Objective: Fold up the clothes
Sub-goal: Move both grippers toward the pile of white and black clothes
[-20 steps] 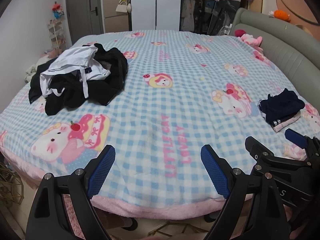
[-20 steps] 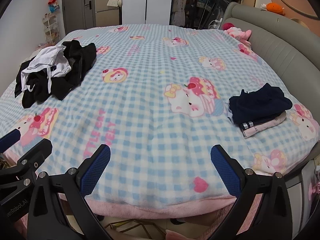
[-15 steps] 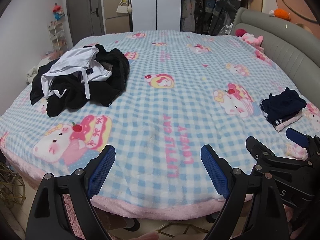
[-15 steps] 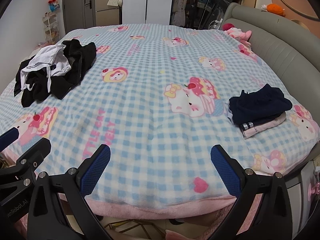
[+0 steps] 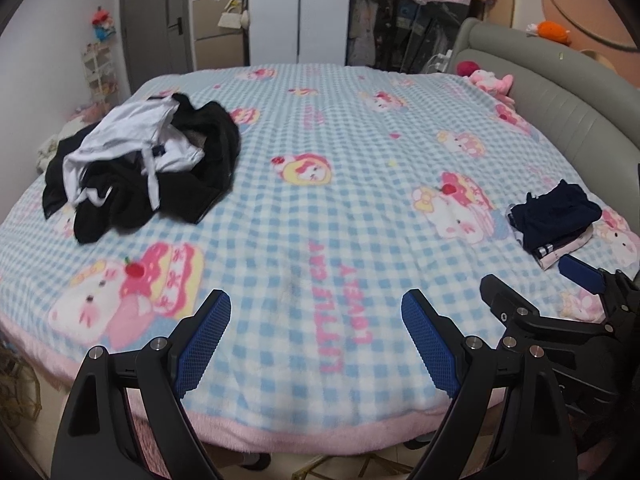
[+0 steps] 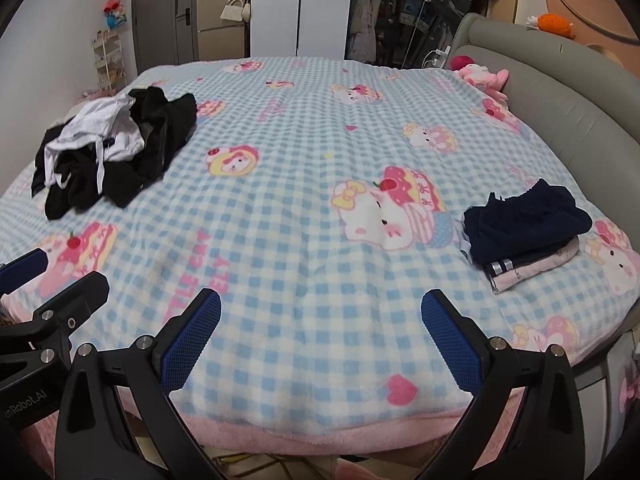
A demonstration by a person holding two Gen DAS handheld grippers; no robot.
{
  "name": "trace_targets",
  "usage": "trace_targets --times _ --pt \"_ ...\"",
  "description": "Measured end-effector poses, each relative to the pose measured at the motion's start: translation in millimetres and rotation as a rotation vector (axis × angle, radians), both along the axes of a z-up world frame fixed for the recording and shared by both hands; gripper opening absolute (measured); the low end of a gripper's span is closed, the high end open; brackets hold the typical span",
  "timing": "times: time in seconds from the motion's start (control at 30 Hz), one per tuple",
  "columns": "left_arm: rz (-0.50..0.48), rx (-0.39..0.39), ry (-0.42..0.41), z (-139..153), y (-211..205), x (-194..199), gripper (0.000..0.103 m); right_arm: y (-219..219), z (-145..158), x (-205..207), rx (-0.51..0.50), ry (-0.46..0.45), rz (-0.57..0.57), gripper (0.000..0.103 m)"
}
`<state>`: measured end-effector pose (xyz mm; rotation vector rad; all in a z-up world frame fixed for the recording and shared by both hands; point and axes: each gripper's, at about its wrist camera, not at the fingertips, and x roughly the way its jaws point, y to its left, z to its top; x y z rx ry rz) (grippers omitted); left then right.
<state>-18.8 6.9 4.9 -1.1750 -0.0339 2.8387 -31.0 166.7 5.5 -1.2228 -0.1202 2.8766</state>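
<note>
We see a rumpled heap of black and white clothes (image 5: 140,168) on the bed's far left, and a neat folded stack (image 6: 524,232), navy on top, at its right.

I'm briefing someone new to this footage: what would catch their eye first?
The blue-checked cartoon-cat blanket covering the whole bed. On its left lies a tangled heap of black and white clothes; on the right, near the grey headboard, sits a small folded stack topped in navy.
</note>
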Motion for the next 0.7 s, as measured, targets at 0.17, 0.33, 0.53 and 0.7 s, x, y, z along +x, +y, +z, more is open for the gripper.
trace_targets --times 0.17,0.33,0.53,0.7 --pt "-0.043 -0.011 0.055 20.5 2.2 -21.5 0.089 -5.4 11.7 -22.4 0.014 0.021 0.029 0.102" --pt "-0.049 -0.004 0.078 32.8 -5.6 -52.3 0.089 -13.4 24.1 -52.6 0.022 0.044 0.032 0.102" --pt "-0.003 0.046 0.059 33.1 -32.6 -93.4 0.089 -30.7 33.7 -93.8 -0.005 0.05 0.046 0.102" --pt "0.093 0.036 0.043 25.2 -75.0 -112.5 0.089 -68.2 33.9 -129.4 -0.048 -0.003 0.131 0.102"
